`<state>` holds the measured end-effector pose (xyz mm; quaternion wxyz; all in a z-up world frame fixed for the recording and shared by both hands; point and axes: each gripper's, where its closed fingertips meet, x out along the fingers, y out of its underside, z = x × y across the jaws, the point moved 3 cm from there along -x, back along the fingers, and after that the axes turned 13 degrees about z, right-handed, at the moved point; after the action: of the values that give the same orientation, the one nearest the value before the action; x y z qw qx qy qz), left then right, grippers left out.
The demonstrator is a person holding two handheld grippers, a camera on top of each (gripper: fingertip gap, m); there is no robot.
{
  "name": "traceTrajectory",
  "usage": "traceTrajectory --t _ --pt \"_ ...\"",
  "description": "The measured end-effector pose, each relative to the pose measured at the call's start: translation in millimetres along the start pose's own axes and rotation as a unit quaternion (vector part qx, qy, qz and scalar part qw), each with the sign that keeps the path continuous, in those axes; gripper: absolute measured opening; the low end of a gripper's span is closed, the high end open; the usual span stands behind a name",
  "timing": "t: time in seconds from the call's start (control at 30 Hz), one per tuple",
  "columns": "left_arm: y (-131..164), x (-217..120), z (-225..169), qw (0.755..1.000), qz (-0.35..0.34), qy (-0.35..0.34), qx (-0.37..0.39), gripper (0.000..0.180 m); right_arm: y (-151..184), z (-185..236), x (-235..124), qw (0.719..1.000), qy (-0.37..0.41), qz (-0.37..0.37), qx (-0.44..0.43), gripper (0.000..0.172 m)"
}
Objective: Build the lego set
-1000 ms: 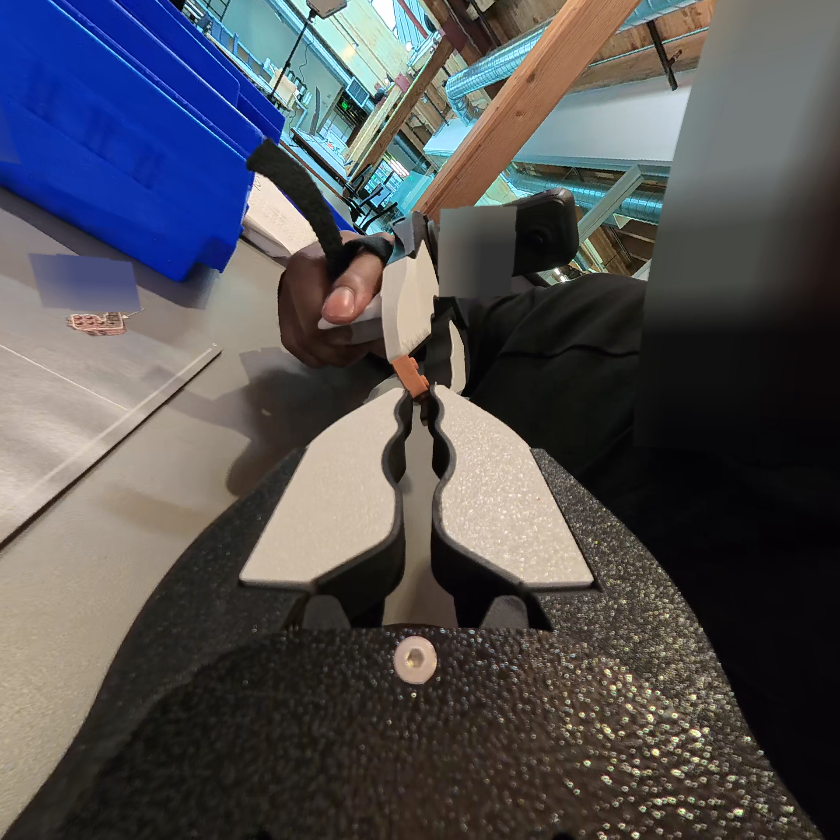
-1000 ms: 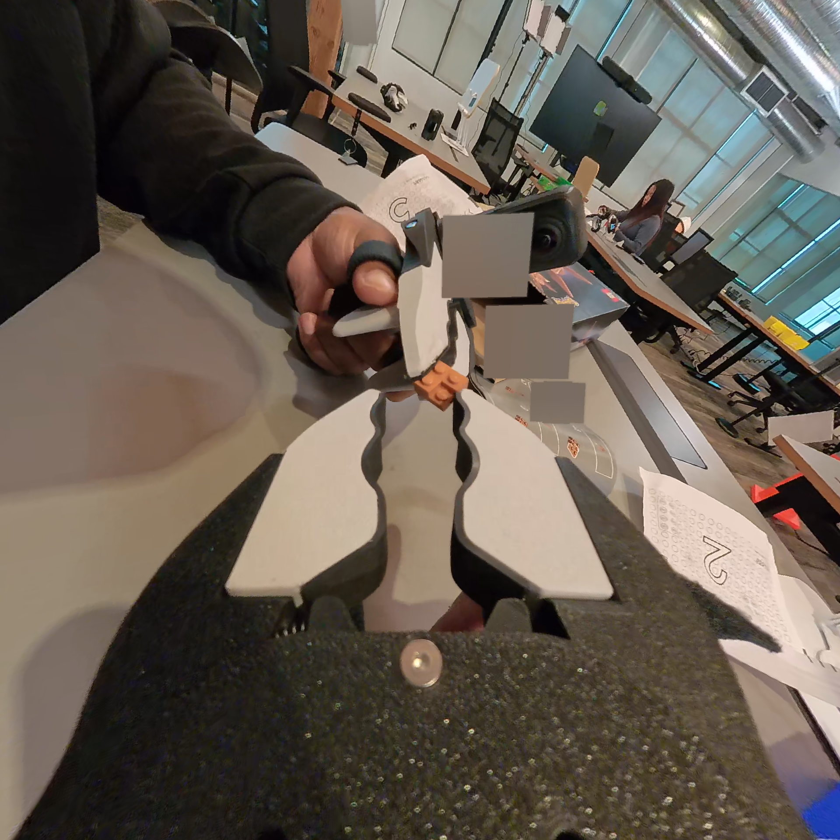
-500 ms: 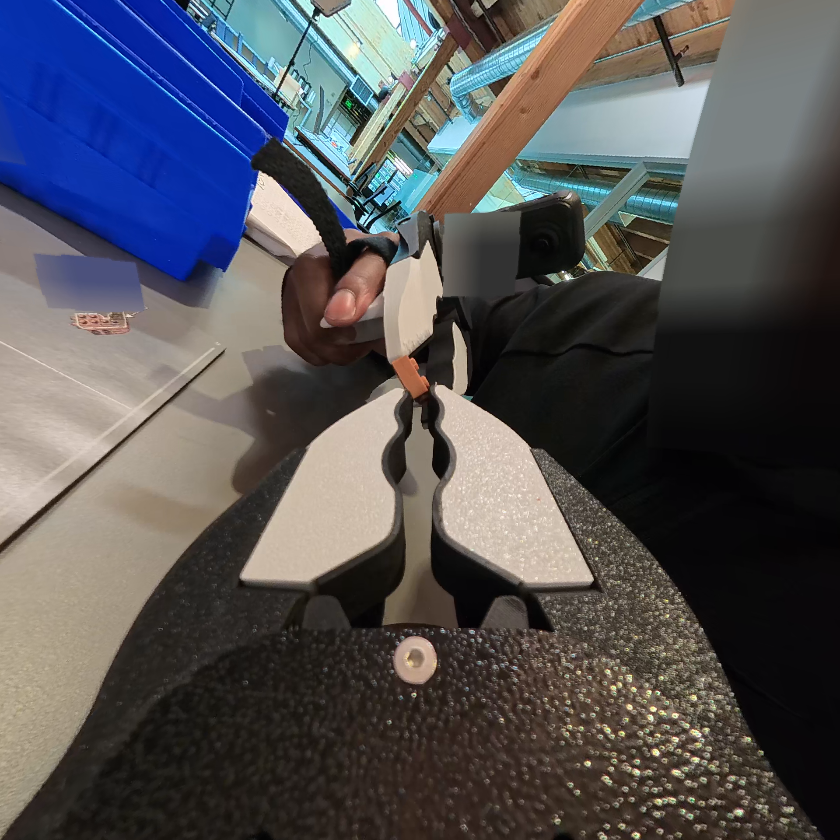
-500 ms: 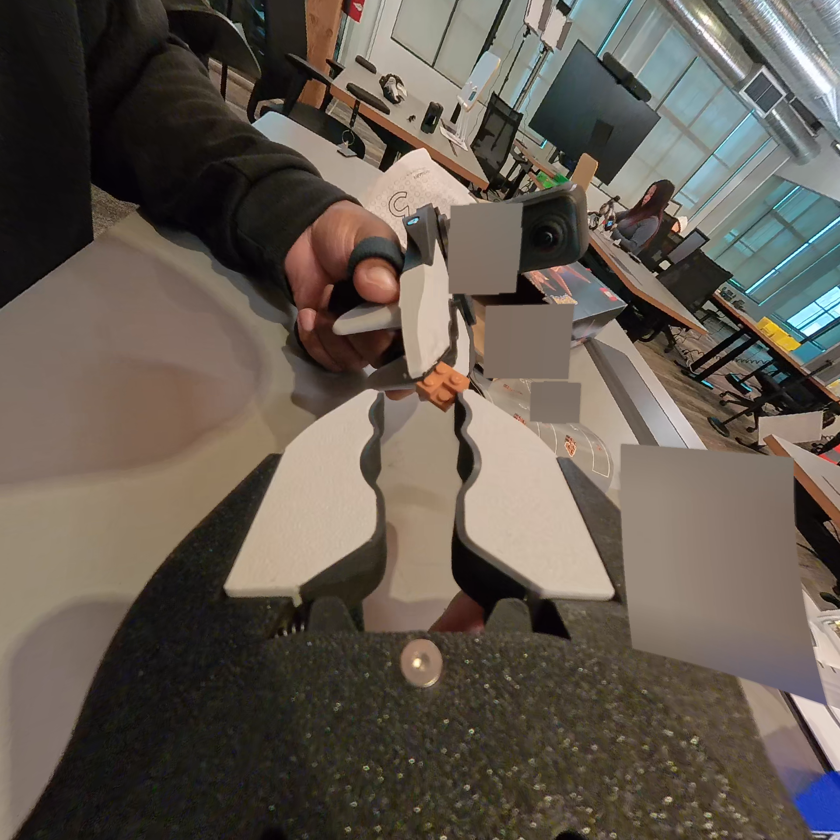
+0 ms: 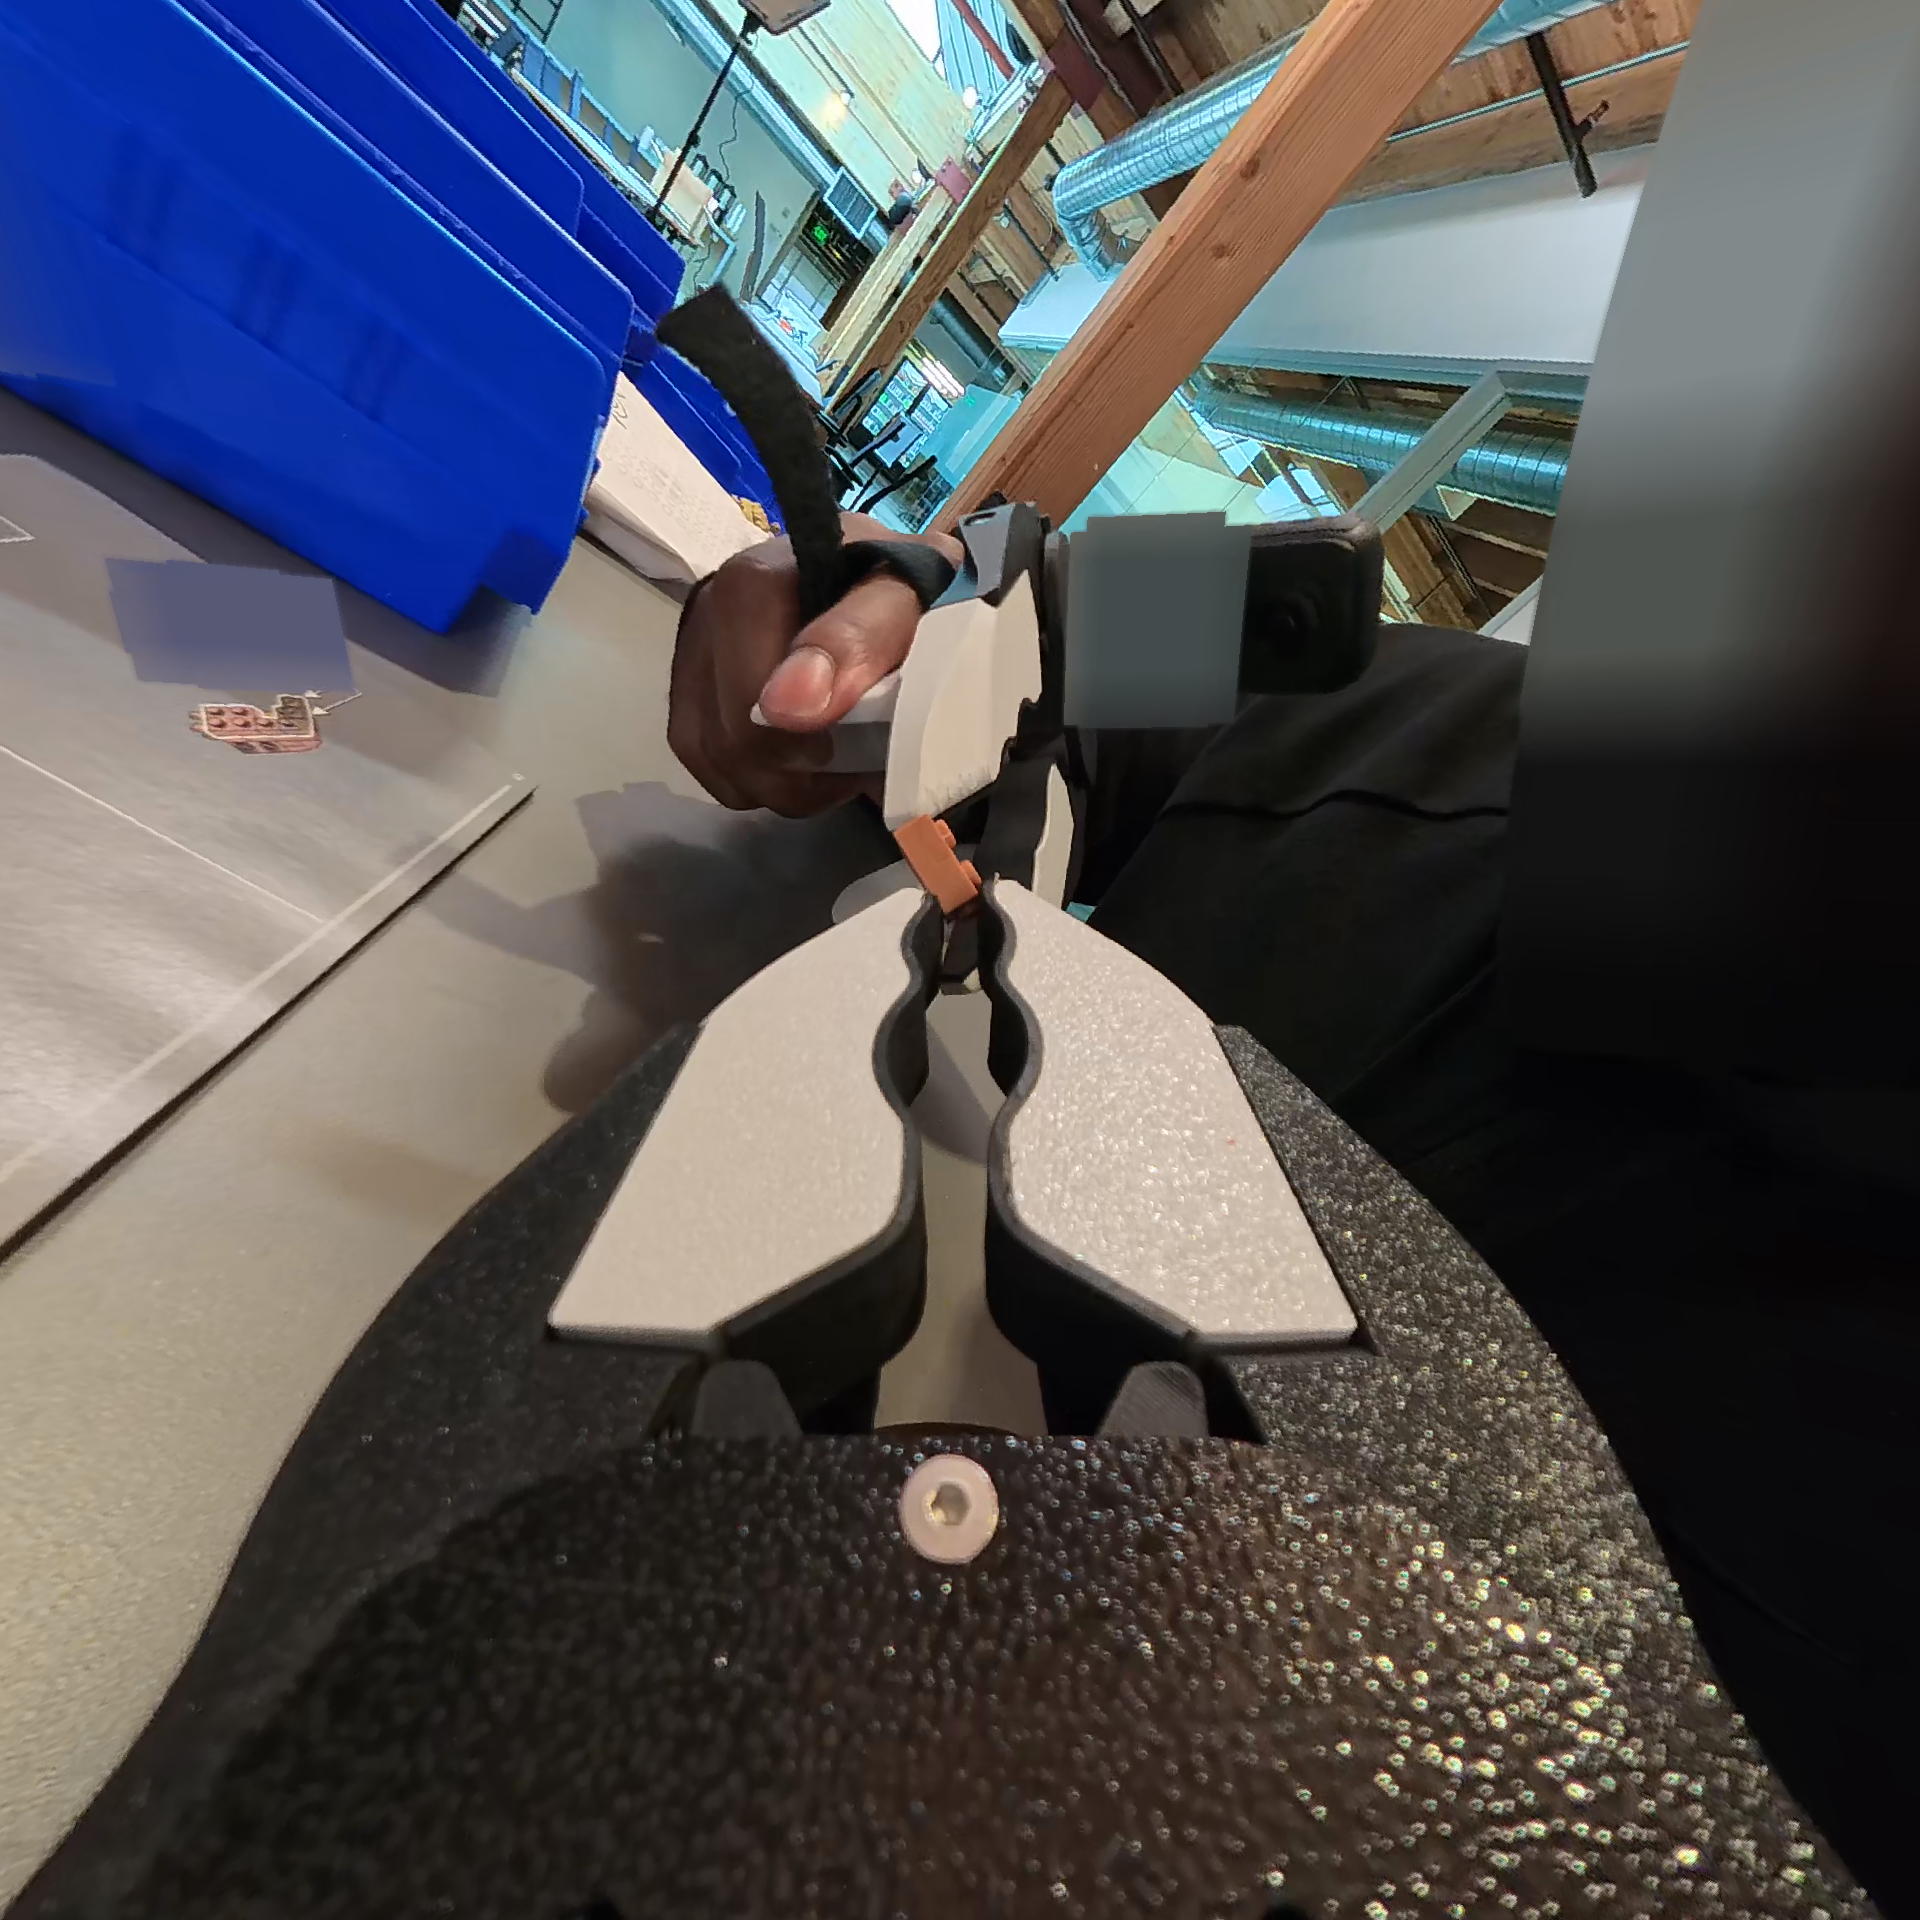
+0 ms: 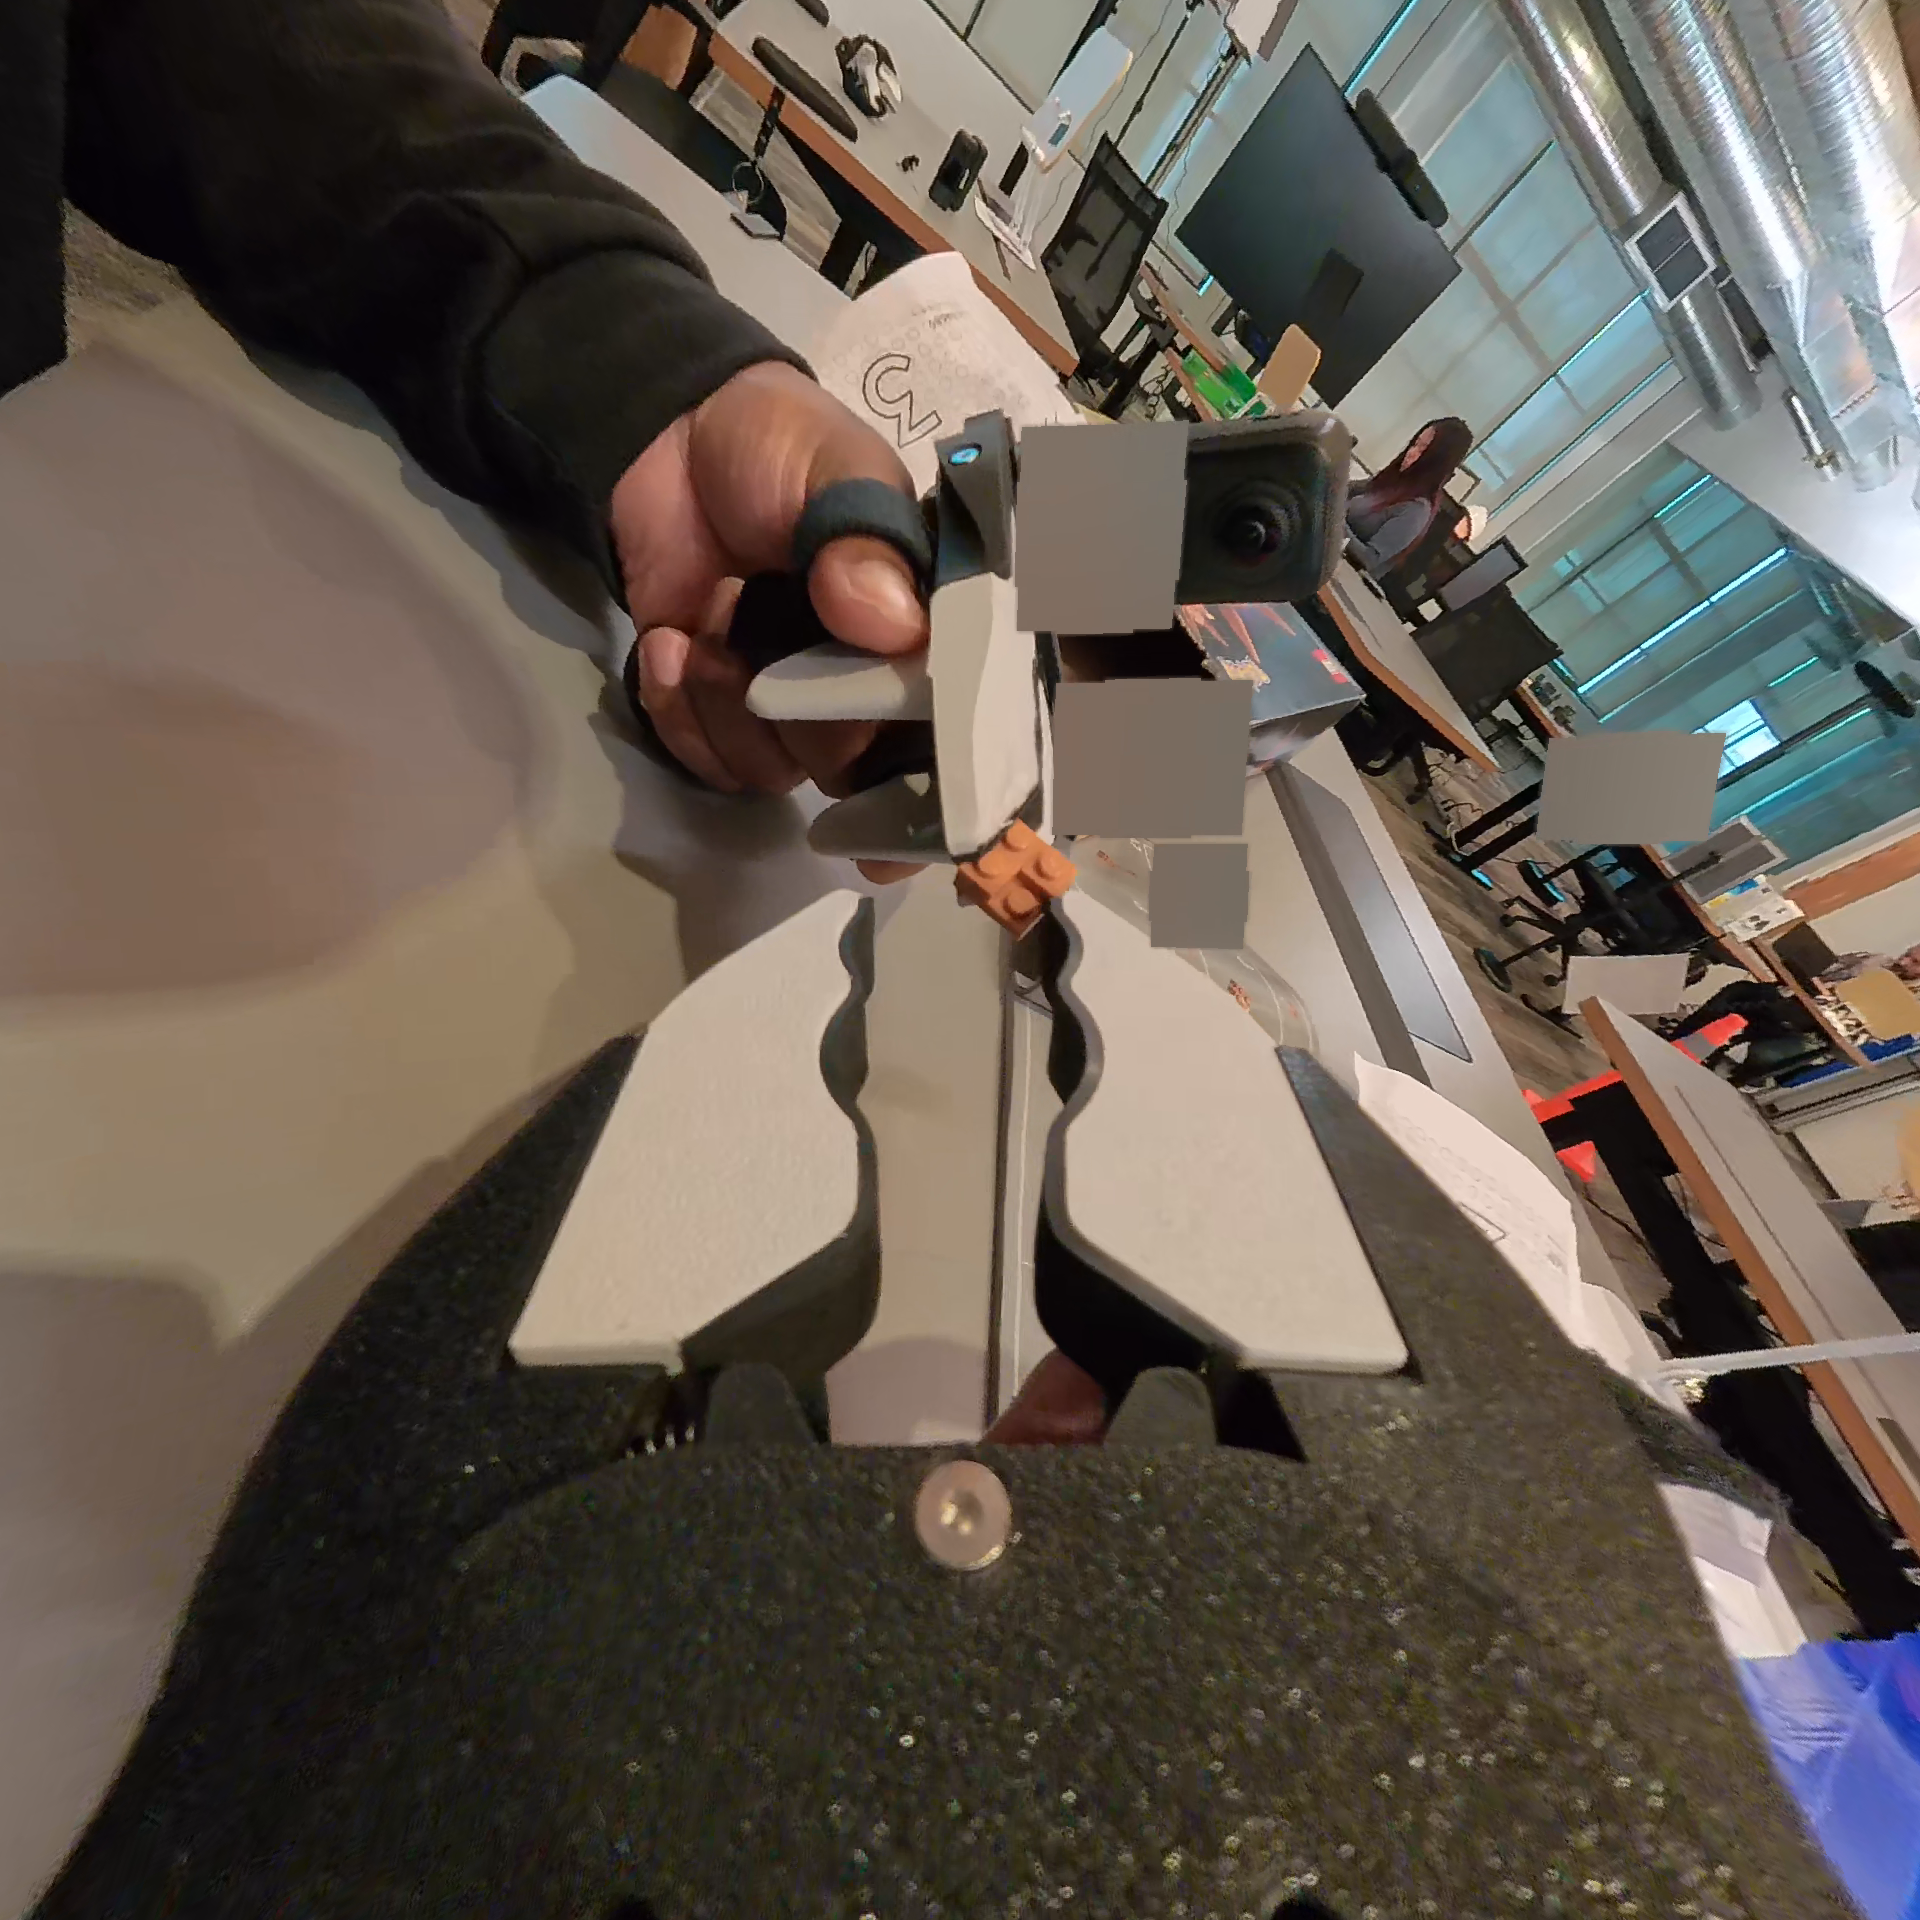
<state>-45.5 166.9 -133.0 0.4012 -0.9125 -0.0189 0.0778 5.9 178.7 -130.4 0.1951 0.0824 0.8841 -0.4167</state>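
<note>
My left hand-held gripper (image 5: 954,906) is almost closed, its two fingertips pinching the near end of a small orange brick (image 5: 935,857) at twelve o'clock; the brick is a thin studded plate, caught across its flat faces and raised clear of the grey tabletop (image 5: 312,1195).

My right hand-held gripper (image 6: 961,914) faces the left one nose to nose and stands well open, holding nothing. In its own view the brick (image 6: 1013,878) sits at one o'clock, right against the right fingertip (image 6: 1060,935), while the left fingertip (image 6: 857,914) is plainly clear of it, with bare tabletop showing between.

My right hand (image 5: 748,707) shows beyond the brick at eleven o'clock in the left view; my left hand (image 6: 727,582), in a black sleeve, shows at eleven o'clock in the right view. Blue bins (image 5: 260,312) stand on the tabletop at ten o'clock of the left view, with a pale grey mat (image 5: 156,883) lying at nine o'clock.

I judge the brick to be very light, hard and stiff, with smooth plastic sides that could twist or slip under a pinch at one corner; it should not break. The flat faces give the surest hold, pads square on top and underside; the free end that sticks out past the left fingertips is the only place left for a second hold.
</note>
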Motion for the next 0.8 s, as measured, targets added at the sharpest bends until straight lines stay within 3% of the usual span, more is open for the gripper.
traceTrajectory --t 0.8 --pt "0.4 -0.8 6.7 1.000 -0.002 -0.018 -0.021 0.005 7.6 -0.9 6.0 0.994 0.049 0.054 -0.077 0.030"
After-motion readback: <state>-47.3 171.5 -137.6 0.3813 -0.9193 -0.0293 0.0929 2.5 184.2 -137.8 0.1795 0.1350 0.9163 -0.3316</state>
